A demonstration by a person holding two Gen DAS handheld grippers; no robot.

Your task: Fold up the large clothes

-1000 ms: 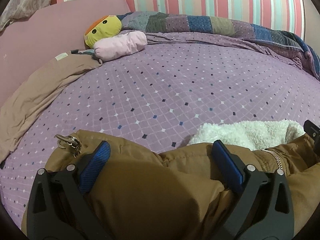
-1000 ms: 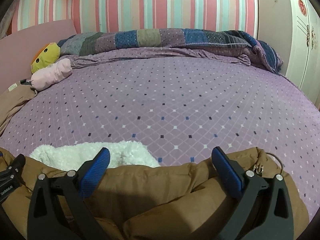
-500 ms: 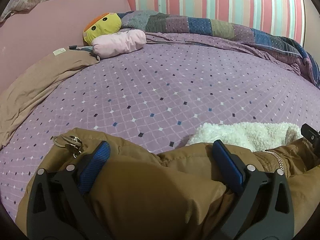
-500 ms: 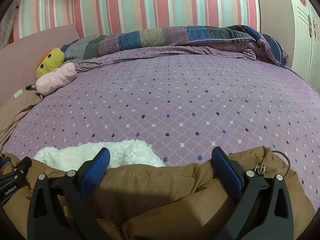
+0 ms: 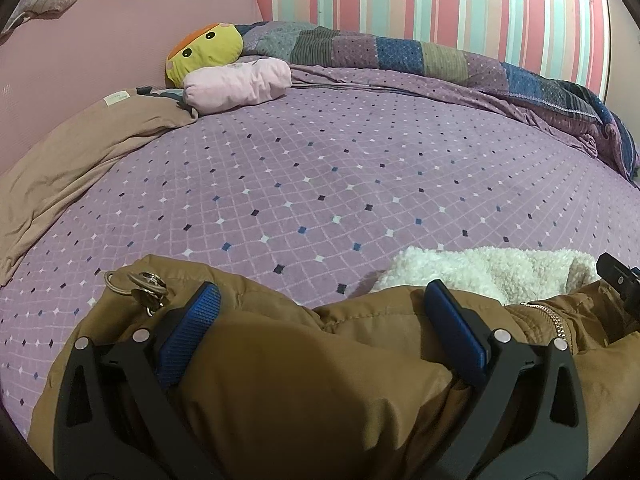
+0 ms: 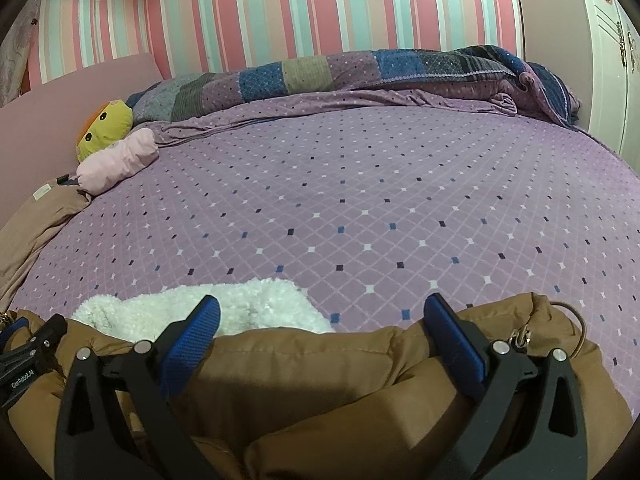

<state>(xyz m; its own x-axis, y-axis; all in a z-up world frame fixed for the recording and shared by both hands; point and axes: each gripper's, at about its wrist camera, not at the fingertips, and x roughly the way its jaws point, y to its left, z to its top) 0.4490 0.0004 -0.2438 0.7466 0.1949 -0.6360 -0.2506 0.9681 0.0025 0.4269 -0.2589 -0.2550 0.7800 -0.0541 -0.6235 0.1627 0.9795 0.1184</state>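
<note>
The big brown coat (image 5: pixel 304 392) lies bunched at the near edge of the bed (image 5: pixel 360 184), with its fluffy white lining (image 5: pixel 492 276) poking out on the far side of it. It could go wrong here, I think, because the coat is thick and puffy, so it may slip out or flop back open when it is lifted, and the fold would end up crooked. The metal ring (image 5: pixel 140 284) on the left corner could also catch on the bed cover. The left gripper (image 5: pixel 320 320) is spread wide, and a fat hump of coat sits between its blue pads (image 5: pixel 188 332), touching them but not squeezed. The right gripper (image 6: pixel 320 328) is also spread wide, with coat cloth bulging up between its fingers. Farther off on the left lie a tan cloth (image 5: pixel 80 152), a pink pillow (image 5: pixel 236 84) and a yellow toy (image 5: pixel 204 52). A rolled patchwork quilt (image 6: pixel 360 72) lies along the far striped wall (image 6: pixel 280 8).
</note>
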